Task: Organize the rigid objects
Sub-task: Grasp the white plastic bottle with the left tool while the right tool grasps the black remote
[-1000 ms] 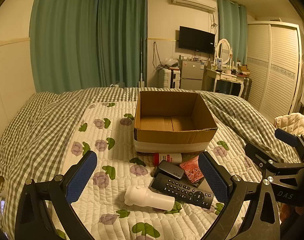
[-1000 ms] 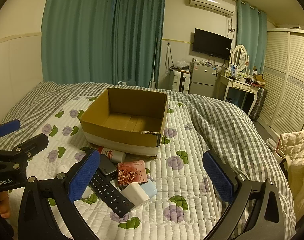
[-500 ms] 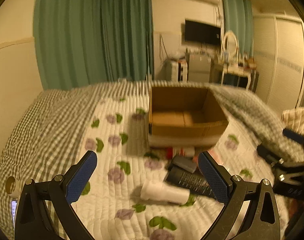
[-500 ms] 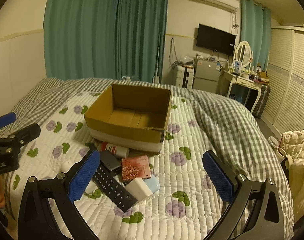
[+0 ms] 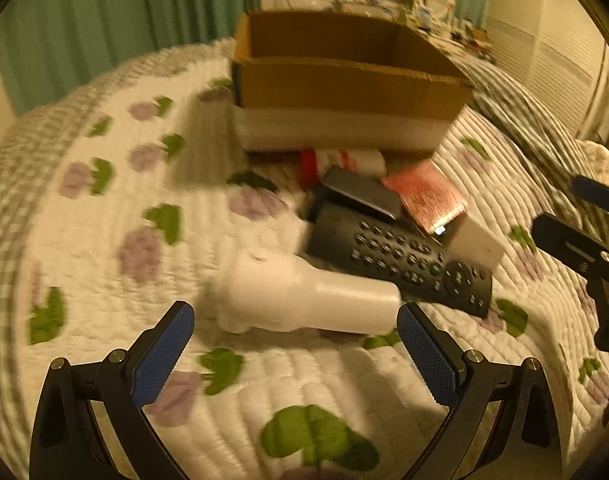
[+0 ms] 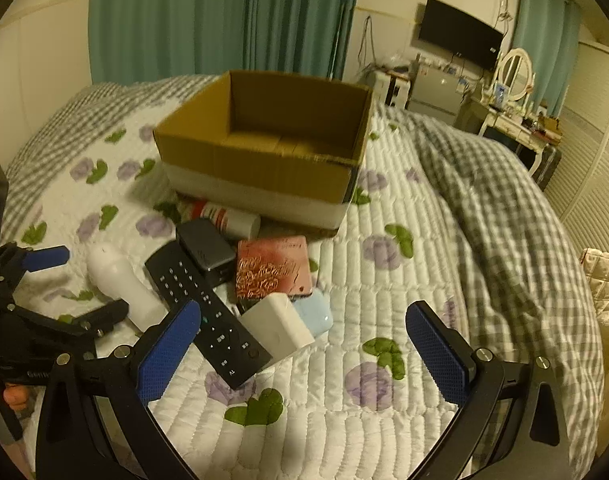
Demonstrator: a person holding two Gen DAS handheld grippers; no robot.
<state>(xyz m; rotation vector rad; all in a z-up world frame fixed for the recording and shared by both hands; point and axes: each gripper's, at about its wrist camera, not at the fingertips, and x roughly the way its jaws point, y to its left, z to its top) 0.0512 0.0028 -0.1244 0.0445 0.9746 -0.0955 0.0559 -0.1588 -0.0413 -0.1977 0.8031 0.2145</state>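
Observation:
An open, empty cardboard box [image 5: 344, 80] [image 6: 272, 148] stands on the bed. In front of it lies a pile: a white bottle [image 5: 304, 298] [image 6: 120, 284], a black remote [image 5: 400, 260] [image 6: 208, 312], a dark grey case [image 5: 360, 196] [image 6: 204, 250], a red patterned box [image 5: 424, 196] [image 6: 272, 266], a white block [image 5: 474, 244] [image 6: 278, 326], a pale blue case [image 6: 312, 314] and a red-and-white tube [image 5: 340, 160] [image 6: 224, 216]. My left gripper [image 5: 294, 354] is open just before the white bottle. My right gripper [image 6: 300, 354] is open above the quilt near the white block.
The bed has a white floral quilt [image 6: 384, 360] and a grey checked blanket [image 6: 504, 208] on the right. Green curtains, a TV, a dressing table and a wardrobe stand beyond the bed. The right gripper shows at the right edge of the left wrist view [image 5: 584, 240].
My left gripper has dropped down and forward to the white bottle, which now lies just ahead of its open fingers. My right gripper has moved closer to the pile.

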